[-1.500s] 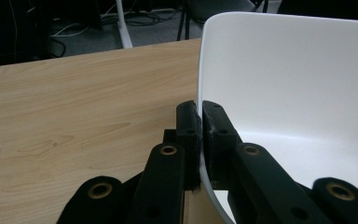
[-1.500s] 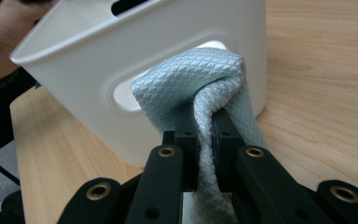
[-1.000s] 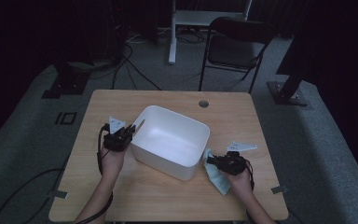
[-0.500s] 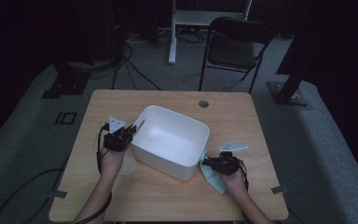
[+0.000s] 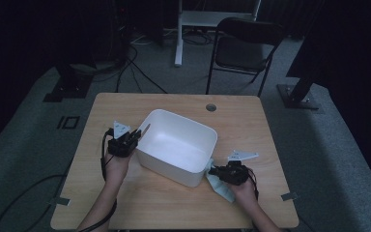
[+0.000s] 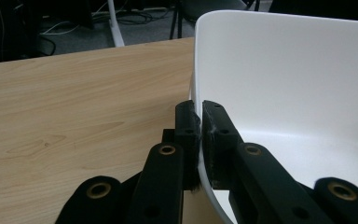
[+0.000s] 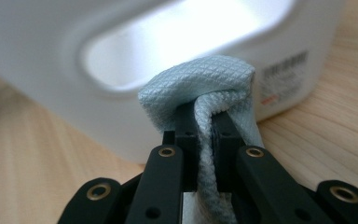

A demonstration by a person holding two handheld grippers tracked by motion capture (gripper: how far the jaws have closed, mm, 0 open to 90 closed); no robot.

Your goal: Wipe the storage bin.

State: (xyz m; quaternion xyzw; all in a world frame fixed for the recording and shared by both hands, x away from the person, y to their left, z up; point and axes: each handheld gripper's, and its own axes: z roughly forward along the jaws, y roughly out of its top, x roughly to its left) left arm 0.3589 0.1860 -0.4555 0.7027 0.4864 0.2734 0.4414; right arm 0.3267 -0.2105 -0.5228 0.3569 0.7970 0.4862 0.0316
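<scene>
Tub (image 5: 178, 145) stands on the counter (image 5: 251, 121), near its middle, set at a slant to the counter edges. Left tool (image 5: 136, 137) sits at the tub's left rim, one jaw inside the wall, one outside, closed on the rim (image 6: 196, 100). Right tool (image 5: 214, 170) lies at the tub's near right corner, clamped on a cloth (image 5: 221, 186) that rests on the counter and touches the tub's outer wall (image 7: 42, 102). Behind the counter, on the floor, stands a chair (image 5: 246, 46). Cables (image 5: 140, 79) lie on the floor behind the counter's left end.
</scene>
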